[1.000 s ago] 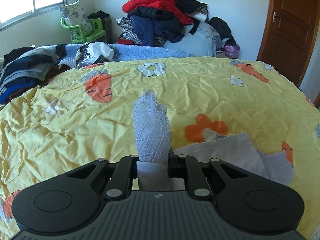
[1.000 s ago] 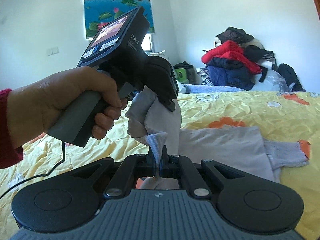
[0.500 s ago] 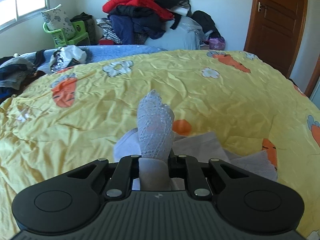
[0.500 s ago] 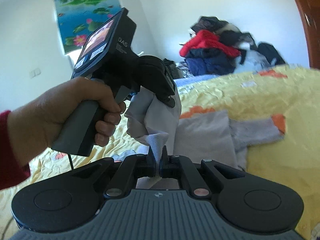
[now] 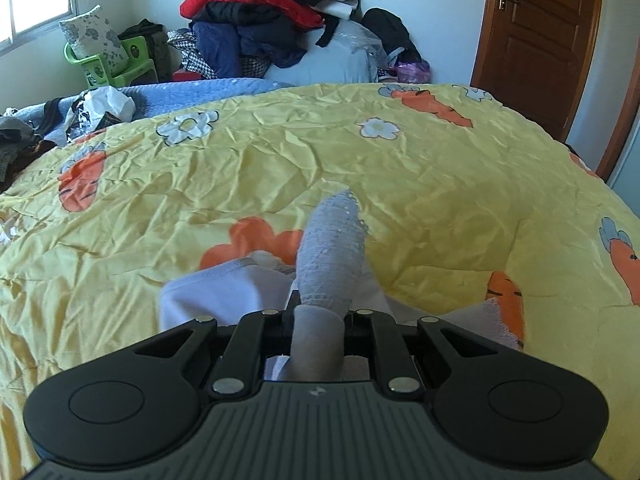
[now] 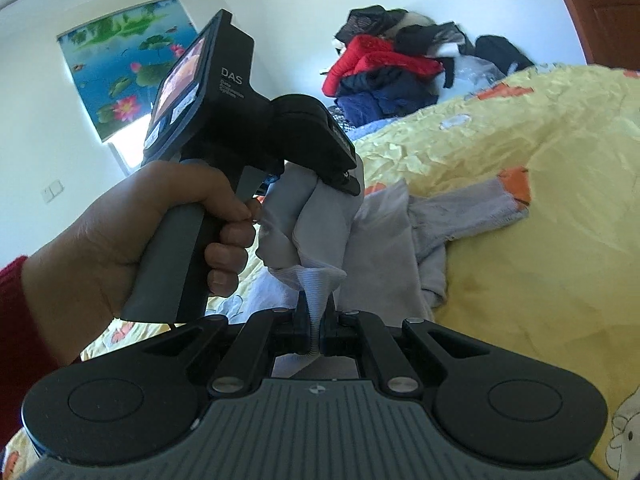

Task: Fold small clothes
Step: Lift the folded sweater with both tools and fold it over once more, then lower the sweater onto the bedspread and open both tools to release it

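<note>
left tongs: the left gripper [image 5: 318, 312] is clenched on a lace-trimmed fold of the pale garment [image 5: 224, 296]; the fold stands up between its jaws and sticks out ahead of the tips.
right tongs: the right gripper [image 6: 316, 320] is clamped tight on a ribbed edge of the same garment, a thin strip pinched flat between its jaws.
garment, place: partly lifted, partly resting on the yellow carrot-print bedspread [image 5: 400, 168]. Seen from the right tongs, the bulk trails ahead and to the right, down onto the bed.
long axis: body and sleeve [image 6: 472, 216] run away from the right tongs toward the far right, the sleeve cuff being the farthest part.
spacing of tongs: the left gripper [image 6: 320, 160] sits just ahead of and above the right one, bunched cloth filling the gap between them; both are gripping one gathered end.
nearer hand: neither clearly; my reading is both hold the same end, so the next fold depends on carrying that end along the long axis toward the sleeve side.
person: a hand [image 6: 132, 232] with a red sleeve [image 6: 12, 320] grips the left tool's handle.
hidden: the garment's near hem lies under both tool bodies. Which edges are pinched — collar, hem or shoulder — I cannot tell. How many layers are bunched is unclear.
</note>
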The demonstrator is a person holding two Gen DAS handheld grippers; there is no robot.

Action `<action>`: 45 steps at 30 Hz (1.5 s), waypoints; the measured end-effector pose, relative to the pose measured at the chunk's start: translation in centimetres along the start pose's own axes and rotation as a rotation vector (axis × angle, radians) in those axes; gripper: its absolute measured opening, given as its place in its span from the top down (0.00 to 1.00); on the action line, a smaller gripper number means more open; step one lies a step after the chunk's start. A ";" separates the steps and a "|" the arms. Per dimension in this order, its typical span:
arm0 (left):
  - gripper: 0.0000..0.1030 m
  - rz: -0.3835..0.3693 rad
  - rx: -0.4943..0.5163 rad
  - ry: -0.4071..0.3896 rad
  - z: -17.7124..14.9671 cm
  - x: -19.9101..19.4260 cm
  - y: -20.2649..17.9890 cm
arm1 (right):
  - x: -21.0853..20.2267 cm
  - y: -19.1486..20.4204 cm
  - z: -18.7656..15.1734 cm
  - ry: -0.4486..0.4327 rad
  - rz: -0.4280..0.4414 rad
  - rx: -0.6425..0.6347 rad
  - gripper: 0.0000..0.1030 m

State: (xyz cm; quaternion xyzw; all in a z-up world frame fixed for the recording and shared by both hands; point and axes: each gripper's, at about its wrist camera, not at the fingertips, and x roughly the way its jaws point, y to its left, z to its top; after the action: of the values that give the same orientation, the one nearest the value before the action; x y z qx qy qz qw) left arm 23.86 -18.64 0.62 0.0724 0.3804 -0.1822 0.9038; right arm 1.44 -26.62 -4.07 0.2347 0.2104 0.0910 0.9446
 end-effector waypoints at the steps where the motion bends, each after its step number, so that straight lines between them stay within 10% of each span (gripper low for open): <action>1: 0.87 -0.003 -0.003 0.004 0.0 0.2 -0.2 | 0.0 -0.4 -0.1 0.004 0.001 0.015 0.95; 16: 0.85 -0.021 -0.022 0.043 0.0 1.5 -1.6 | 0.4 -2.9 -0.6 0.044 0.013 0.141 0.94; 21: 0.70 -0.081 -0.086 0.044 0.2 1.4 -1.2 | 0.2 -3.1 -0.8 0.057 0.017 0.159 0.89; 26: 0.31 -0.054 -0.064 -0.045 0.5 0.0 -1.8 | 0.2 -3.8 -0.7 0.067 0.012 0.184 0.84; 45: 0.29 0.081 -0.016 -0.128 -6.5 -6.2 2.6 | 0.2 -5.8 -0.4 0.043 0.012 0.270 0.93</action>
State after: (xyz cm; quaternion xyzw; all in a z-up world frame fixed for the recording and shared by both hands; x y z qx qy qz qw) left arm 16.53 -12.81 0.50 0.0686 0.3201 -0.1468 0.9334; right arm 1.82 -31.49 -7.27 0.3592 0.2393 0.0725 0.8991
